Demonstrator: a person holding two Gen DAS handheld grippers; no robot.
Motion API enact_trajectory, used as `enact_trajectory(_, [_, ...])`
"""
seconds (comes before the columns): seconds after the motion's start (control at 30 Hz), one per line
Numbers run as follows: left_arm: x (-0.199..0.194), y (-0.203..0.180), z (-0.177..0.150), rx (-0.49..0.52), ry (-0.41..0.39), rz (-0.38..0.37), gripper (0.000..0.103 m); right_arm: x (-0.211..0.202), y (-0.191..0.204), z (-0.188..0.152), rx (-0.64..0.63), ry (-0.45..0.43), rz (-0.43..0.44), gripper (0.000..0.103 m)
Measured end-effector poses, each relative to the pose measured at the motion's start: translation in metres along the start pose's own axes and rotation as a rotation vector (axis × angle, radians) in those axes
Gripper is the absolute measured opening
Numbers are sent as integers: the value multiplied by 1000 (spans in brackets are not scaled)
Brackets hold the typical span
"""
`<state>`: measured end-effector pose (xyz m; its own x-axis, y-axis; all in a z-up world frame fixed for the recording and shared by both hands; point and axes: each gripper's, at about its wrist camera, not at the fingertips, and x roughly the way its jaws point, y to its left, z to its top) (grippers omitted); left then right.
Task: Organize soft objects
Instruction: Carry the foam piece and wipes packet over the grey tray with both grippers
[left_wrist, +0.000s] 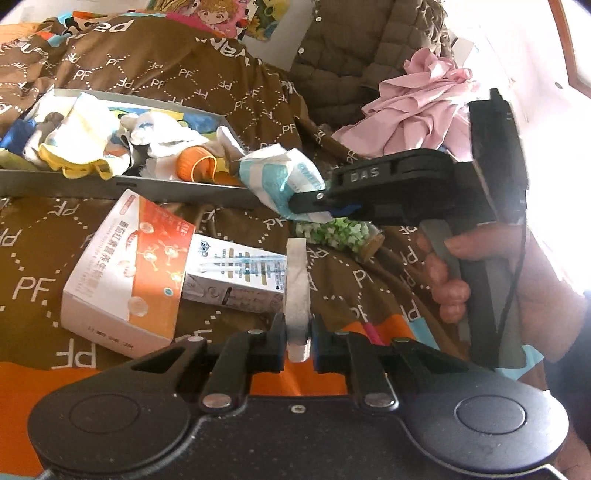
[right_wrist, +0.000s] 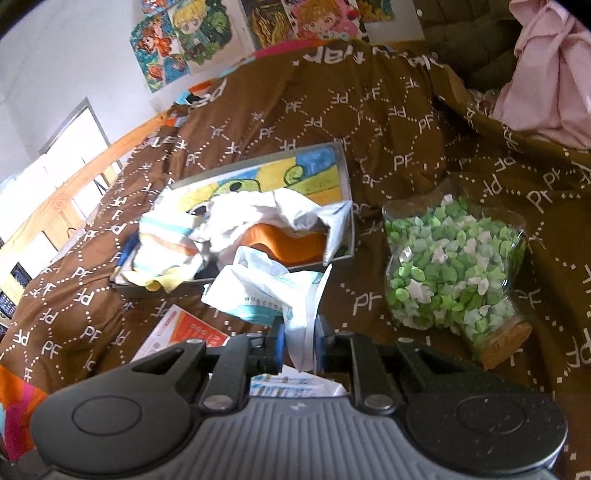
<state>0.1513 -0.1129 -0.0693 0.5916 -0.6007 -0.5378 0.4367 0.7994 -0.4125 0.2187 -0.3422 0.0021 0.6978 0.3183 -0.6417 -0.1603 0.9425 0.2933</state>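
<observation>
My left gripper is shut on a narrow white fuzzy strip that stands up from between its fingers, above the brown bedcover. At the right of the left wrist view, a person's hand holds my right gripper, which is shut on a crumpled white and teal packet by the near corner of a grey tray. In the right wrist view the right gripper pinches the packet just in front of the tray. The tray holds several cloths and an orange piece.
An orange-and-white carton and a smaller blue-and-white carton lie on the bedcover near my left gripper. A corked jar of green paper stars lies to the right. Pink cloth and an olive quilted jacket sit behind.
</observation>
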Motion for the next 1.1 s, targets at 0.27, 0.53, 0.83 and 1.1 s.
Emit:
enact_trajectory(0.27, [2,3,-2,-10,-2,34,14,-10,0,-2,9,-24,12,18])
enact_trajectory(0.53, [-13,6,7,-32,-131,50,14,-18,5,0,-11,-75,15,18])
enact_trajectory(0.83, [-18,14,17,-65,-210,54,13,-36,25,3,-124,-189,-33,18])
enact_trajectory(1.1, [-24,23,34,-100,-301,46,13,-49,35,9,-178,-275,-39,18])
